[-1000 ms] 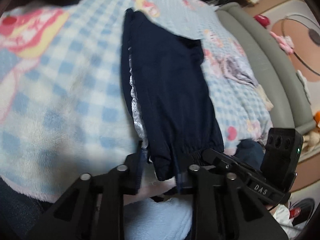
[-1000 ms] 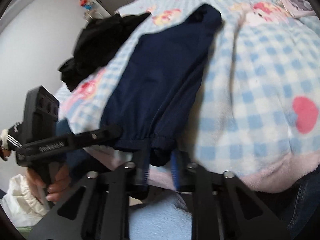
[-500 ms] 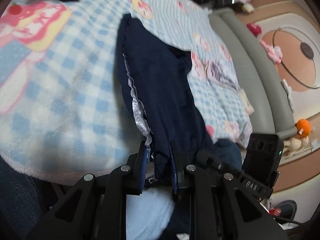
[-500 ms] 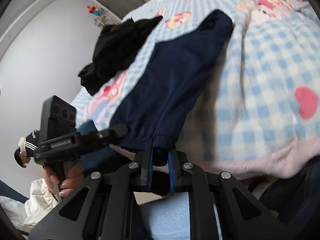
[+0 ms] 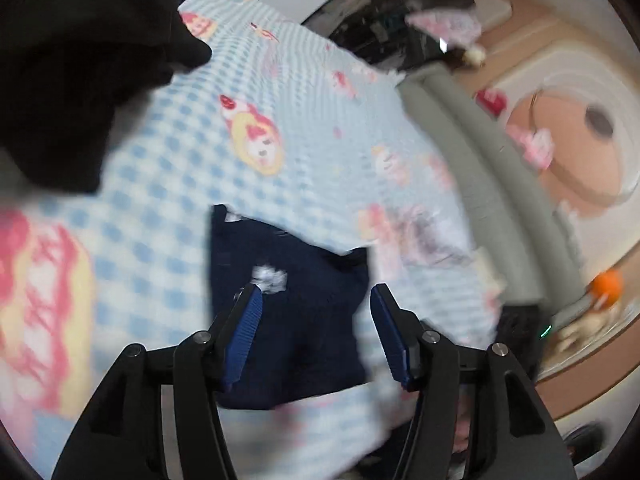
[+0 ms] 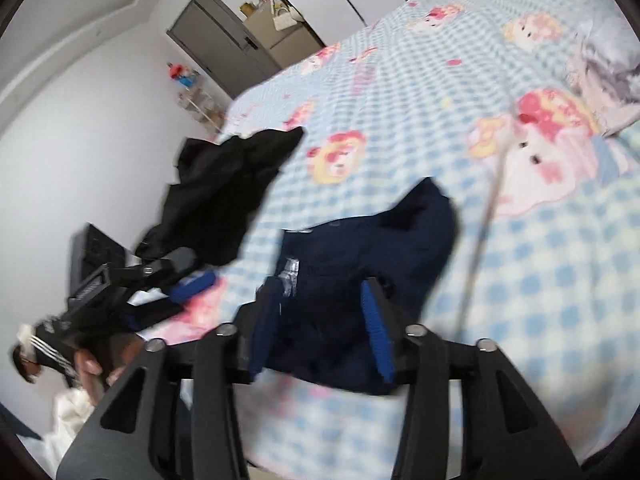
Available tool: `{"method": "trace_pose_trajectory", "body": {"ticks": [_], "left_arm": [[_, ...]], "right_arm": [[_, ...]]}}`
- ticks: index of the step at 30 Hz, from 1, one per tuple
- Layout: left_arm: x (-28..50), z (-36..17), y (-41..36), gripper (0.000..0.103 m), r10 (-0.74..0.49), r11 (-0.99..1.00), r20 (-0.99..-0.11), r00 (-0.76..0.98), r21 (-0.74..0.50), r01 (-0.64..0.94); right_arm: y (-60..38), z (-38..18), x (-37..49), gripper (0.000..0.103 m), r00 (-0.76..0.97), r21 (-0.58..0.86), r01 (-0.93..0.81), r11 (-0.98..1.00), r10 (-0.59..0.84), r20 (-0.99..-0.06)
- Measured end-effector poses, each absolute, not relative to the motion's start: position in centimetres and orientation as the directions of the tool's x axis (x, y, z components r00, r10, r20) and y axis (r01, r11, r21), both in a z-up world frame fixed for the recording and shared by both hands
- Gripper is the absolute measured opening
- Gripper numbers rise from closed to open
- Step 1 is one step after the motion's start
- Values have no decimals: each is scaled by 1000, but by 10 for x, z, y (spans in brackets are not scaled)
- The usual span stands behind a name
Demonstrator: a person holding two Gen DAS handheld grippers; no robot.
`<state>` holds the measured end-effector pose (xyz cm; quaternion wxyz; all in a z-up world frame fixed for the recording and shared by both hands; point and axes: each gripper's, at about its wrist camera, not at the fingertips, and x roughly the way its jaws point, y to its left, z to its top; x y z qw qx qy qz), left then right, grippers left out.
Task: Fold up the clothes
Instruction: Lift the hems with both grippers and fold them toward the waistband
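Your left gripper (image 5: 316, 332) has its blue-padded fingers spread wide with nothing between the pads, and your right gripper (image 6: 324, 328) is spread the same way, pinching nothing. The navy garment (image 5: 288, 312) lies doubled into a short, bunched stack on the blue-checked blanket (image 5: 168, 184), near the blanket's front edge, which falls away just below your fingers in both views (a small pale patch, perhaps lace or lining, peeks out on the left side of the stack, close by your left gripper's left pad). To the right of the garment in the right wrist view you have a broad stretch of bare blanket; behind it the checks run on toward the far end of the bed. To the left sits the black clothing pile (image 6: 228, 192), near the garment but not touching it, and the blanket's left edge drops off just beyond that pile. In the left wrist view a grey padded bed rail (image 5: 480, 148) bounds the blanket on the right. Both views are heavily blurred, so you cannot tell how neatly the layers line up, and the garment's near edge is hidden behind your gripper bodies.
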<state>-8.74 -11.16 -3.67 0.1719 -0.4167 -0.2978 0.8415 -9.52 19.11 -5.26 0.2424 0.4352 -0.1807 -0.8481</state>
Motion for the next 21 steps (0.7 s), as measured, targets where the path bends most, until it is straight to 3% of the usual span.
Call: {"method": "trace_pose_trajectory", "body": {"ticks": [5, 6, 10, 12, 14, 16, 18, 21], "left_arm": [[-93, -50, -86, 58, 480, -855, -670, -567, -502, -130], [-94, -53, -82, 58, 477, -860, -678, -559, -491, -139], [-93, -64, -76, 58, 479, -864, -696, -534, -481, -148], [-94, -66, -74, 58, 491, -858, -696, -524, -489, -156], [-94, -68, -72, 58, 500, -855, -696, -516, -492, -165], [-95, -70, -70, 56, 500, -856, -698, -512, -486, -173], [-91, -63, -66, 43, 464, -880, -699, -544, -436, -189], [-90, -62, -58, 42, 450, -889, -703, -551, -408, -206]], "right_arm": [[175, -74, -114, 49, -436, 456, 300, -838, -546, -716], [171, -76, -115, 53, -426, 443, 309, -841, -539, -726], [156, -86, -122, 55, -389, 391, 350, -851, -512, -766], [152, -93, -123, 65, -374, 375, 358, -855, -499, -782], [148, -99, -123, 66, -362, 361, 367, -857, -489, -794], [144, -98, -120, 56, -383, 328, 392, -859, -477, -791], [141, -92, -117, 28, -401, 308, 419, -854, -478, -781], [139, -85, -115, 20, -417, 289, 445, -847, -482, -770]]}}
